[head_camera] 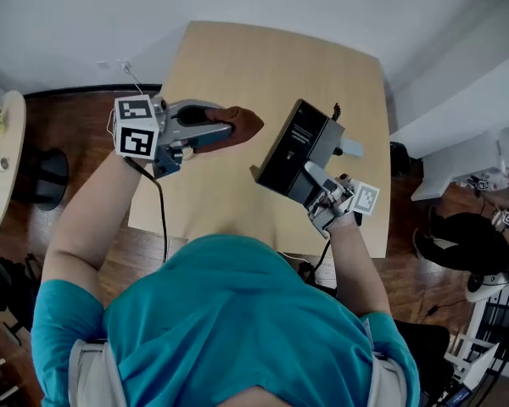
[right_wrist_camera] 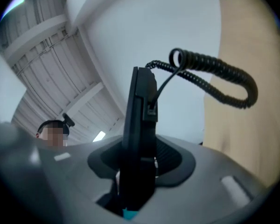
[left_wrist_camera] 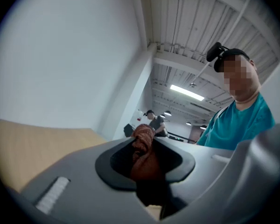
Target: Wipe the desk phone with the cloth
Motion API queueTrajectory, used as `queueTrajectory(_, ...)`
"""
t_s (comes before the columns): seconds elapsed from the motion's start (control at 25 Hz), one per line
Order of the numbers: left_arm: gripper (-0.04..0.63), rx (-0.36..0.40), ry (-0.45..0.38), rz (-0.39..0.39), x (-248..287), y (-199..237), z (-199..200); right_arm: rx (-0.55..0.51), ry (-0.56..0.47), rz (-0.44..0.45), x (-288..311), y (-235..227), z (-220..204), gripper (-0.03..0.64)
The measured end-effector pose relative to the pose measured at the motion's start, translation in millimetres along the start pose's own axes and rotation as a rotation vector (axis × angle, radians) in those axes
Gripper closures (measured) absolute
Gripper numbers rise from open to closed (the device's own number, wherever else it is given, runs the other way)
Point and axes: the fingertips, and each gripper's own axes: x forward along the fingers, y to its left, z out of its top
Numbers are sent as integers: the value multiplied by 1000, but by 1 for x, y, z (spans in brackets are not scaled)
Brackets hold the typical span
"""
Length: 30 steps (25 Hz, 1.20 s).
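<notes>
My right gripper (head_camera: pixel 316 186) is shut on the black desk phone (head_camera: pixel 294 149) and holds it tilted above the wooden table (head_camera: pixel 237 75). In the right gripper view the phone (right_wrist_camera: pixel 141 125) stands edge-on between the jaws, its coiled cord (right_wrist_camera: pixel 210 76) looping off to the right. My left gripper (head_camera: pixel 205 131) is shut on a rust-brown cloth (head_camera: pixel 242 122), which sticks out just left of the phone with a small gap between them. In the left gripper view the cloth (left_wrist_camera: pixel 143 150) is bunched between the jaws.
A round pale table (head_camera: pixel 2 155) stands at the far left. A white desk (head_camera: pixel 458 155) and a black chair (head_camera: pixel 471 244) are at the right. A person stands far off in the left gripper view (left_wrist_camera: pixel 155 121).
</notes>
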Motion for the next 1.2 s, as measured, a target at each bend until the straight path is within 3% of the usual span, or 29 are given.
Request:
queueTrajectory(0.12,476,45,-96,38,32,-21,4,19,-174,-11,-1,-3,53,449)
queueTrajectory(0.24,476,121,-158,38,54,-37,4,68,-315,62,7,3,79,449)
queueTrajectory(0.36,477,132,-241,46,53,-37,12,84,-383,155,17,18,83,449)
queueTrajectory(0.48,476,141,-272,55,46,-34,17,105,-418,218,20,29,84,449)
queueTrajectory(0.76,477,137,-268,129,39,-8,17,119,-455,328,20,49,88,450)
queueTrajectory(0.92,476,134,-179,177,43,5,-3,106,-511,392,9,61,93,449)
queueTrajectory(1.04,476,156,-129,135,43,-11,-17,83,-550,374,3,57,100,449)
queueTrajectory(1.2,477,220,-161,27,68,-58,3,91,-584,360,0,52,107,449)
